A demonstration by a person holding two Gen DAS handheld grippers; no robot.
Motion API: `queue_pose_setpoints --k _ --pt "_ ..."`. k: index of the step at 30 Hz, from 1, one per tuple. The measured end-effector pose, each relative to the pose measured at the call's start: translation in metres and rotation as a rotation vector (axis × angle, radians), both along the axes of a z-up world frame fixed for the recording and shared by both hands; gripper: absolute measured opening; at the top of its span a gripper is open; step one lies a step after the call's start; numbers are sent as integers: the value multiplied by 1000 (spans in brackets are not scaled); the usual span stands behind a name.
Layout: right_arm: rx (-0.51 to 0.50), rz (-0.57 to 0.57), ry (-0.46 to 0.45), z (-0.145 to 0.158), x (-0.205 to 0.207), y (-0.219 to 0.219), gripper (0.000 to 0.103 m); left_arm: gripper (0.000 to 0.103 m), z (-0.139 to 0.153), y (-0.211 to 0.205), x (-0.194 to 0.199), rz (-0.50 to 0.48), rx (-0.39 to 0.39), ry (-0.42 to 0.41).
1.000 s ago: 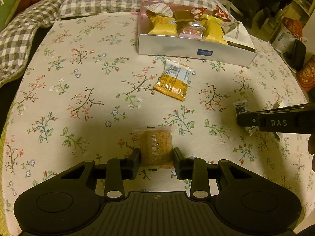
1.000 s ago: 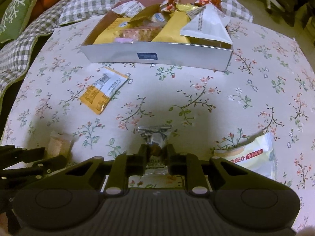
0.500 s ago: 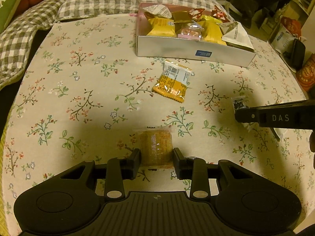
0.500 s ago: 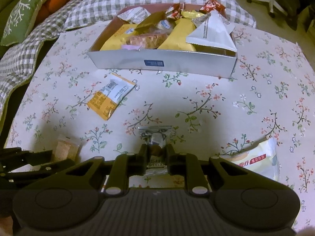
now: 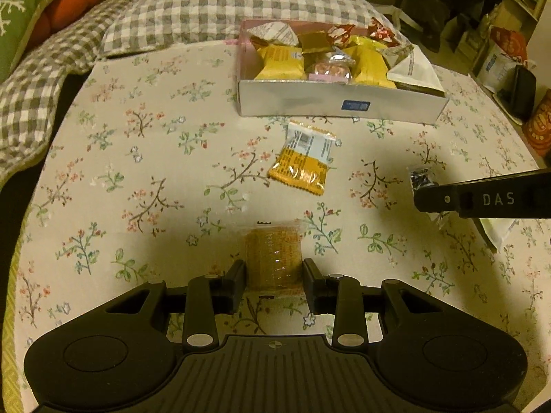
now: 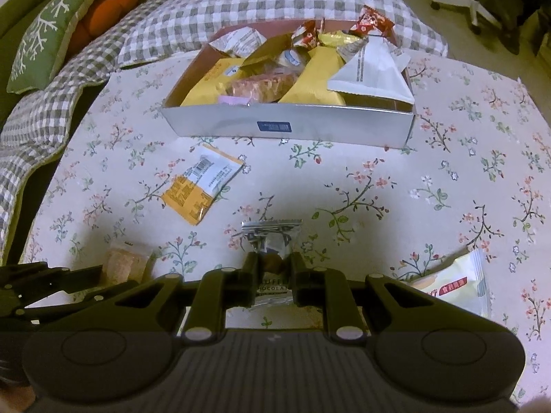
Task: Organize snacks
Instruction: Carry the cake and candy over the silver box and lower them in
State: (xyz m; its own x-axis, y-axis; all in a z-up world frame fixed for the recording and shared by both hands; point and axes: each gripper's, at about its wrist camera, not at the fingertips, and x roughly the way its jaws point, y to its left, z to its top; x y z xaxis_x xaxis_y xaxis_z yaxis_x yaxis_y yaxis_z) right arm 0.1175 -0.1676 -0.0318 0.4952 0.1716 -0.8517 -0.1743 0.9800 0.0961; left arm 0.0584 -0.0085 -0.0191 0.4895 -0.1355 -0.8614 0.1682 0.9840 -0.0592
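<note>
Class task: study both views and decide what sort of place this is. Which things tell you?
Probably a lived-in home room: a floral-print cloth beside a grey checked quilt, a green snowflake cushion, and a white swivel chair base.

Each camera sits just behind its own tool, close above the flowered counter (image 5: pixel 144 158), looking steeply down and forward toward the snack box (image 5: pixel 339 103). The left view faces the box from its left, the right view head-on. Both share the box (image 6: pixel 286 124) and the yellow packet (image 6: pixel 201 186) before it.
</note>
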Motion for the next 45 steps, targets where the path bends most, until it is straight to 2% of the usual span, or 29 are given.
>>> queue_pose_setpoints --k 11,21,32,39,42,45 --pt "17 35 -40 9 -2 10 17 32 4 -7 9 -10 39 -53" --pt "55 39 -89 22 3 6 17 32 20 -2 29 12 28 -119" --pt "110 1 -138 32 22 -5 17 32 46 -4 68 14 -44 -225" --pt "173 -45 -168 40 38 -16 17 32 46 -9 102 10 -90 -226" --pt "221 -64 -173 42 47 -19 17 32 46 -5 118 15 -170 -211" --pt "233 -80 -183 43 56 -21 17 32 48 -8 129 8 -190 -234"
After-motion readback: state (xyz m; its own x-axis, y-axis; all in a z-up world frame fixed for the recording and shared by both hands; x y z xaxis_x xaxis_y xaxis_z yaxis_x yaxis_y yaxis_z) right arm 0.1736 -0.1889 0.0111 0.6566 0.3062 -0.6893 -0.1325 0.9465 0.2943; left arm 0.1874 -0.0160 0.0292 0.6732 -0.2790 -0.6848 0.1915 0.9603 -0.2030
